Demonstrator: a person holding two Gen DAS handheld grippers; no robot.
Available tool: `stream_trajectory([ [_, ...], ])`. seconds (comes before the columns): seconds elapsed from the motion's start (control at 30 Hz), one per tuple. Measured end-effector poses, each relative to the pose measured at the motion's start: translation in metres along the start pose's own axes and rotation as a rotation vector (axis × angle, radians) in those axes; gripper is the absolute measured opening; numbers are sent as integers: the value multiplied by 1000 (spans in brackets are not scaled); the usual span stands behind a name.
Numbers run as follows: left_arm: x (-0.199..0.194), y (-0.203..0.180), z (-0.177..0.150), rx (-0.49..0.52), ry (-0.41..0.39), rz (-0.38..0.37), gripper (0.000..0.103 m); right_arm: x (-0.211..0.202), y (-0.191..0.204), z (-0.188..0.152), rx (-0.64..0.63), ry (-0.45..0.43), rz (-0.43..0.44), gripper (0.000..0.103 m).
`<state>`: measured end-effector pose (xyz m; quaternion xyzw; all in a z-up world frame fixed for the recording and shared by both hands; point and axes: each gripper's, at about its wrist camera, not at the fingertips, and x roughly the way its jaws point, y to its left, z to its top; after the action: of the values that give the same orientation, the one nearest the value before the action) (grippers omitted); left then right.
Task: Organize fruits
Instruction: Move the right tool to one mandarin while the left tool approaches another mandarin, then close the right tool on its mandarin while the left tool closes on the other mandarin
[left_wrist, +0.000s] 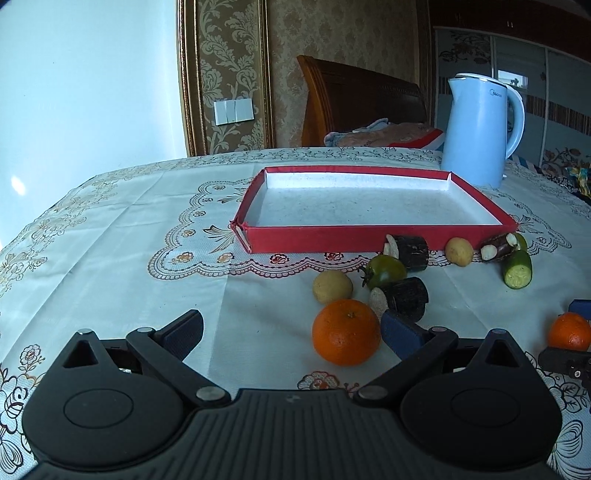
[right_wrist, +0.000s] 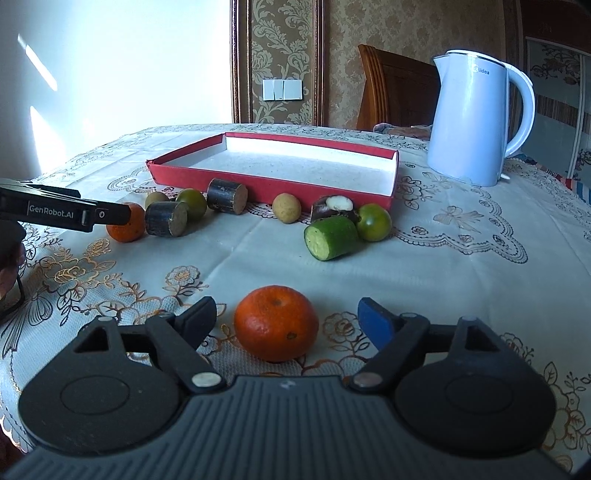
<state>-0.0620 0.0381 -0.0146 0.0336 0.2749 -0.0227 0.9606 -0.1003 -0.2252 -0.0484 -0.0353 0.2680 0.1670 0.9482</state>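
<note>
Right tongs (right_wrist: 286, 323): jaws apart, straddling a mandarin (right_wrist: 276, 323) that sits on the cloth near the front edge of the desk (right_wrist: 443, 280). Clear gaps show on both sides of the fruit; neither pad presses it. Nothing is held.

Left tongs (left_wrist: 291, 332): jaws wide apart and empty. A second mandarin (left_wrist: 346, 331) lies just inside the blue right pad (left_wrist: 400, 332), well off the midline of the opening, with a dark cut stalk piece (left_wrist: 406, 298) close behind it.

Further in, scattered loose in front of the near wall of the red tray (right_wrist: 207, 176): another dark stalk piece (right_wrist: 227, 196), two green tomatoes (right_wrist: 373, 222), small tan round fruits (right_wrist: 286, 208), a cucumber stub (right_wrist: 332, 237) and a brown piece with white flesh (right_wrist: 332, 207). The tray itself is empty. A pale blue kettle (right_wrist: 476, 118) stands toward the far right corner.

Risks, as judged:
- Left side: closing off-centre would nudge the mandarin sideways, and it would roll.
- The blue pad may strike the stalk piece behind and scatter the cluster.
- Right side: a round fruit gripped low or lightly may slip out on lifting.
- The two tools work near each other; crossing paths toward the tray invites a collision.
</note>
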Motion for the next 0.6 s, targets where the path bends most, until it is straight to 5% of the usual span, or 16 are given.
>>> stream_trajectory([
  [0.27, 16, -5, 1, 23, 80, -7, 102, 3, 1, 1, -12, 14, 5, 70],
  [0.6, 14, -17, 1, 38, 96, -77, 51, 5, 2, 6, -16, 28, 27, 42],
])
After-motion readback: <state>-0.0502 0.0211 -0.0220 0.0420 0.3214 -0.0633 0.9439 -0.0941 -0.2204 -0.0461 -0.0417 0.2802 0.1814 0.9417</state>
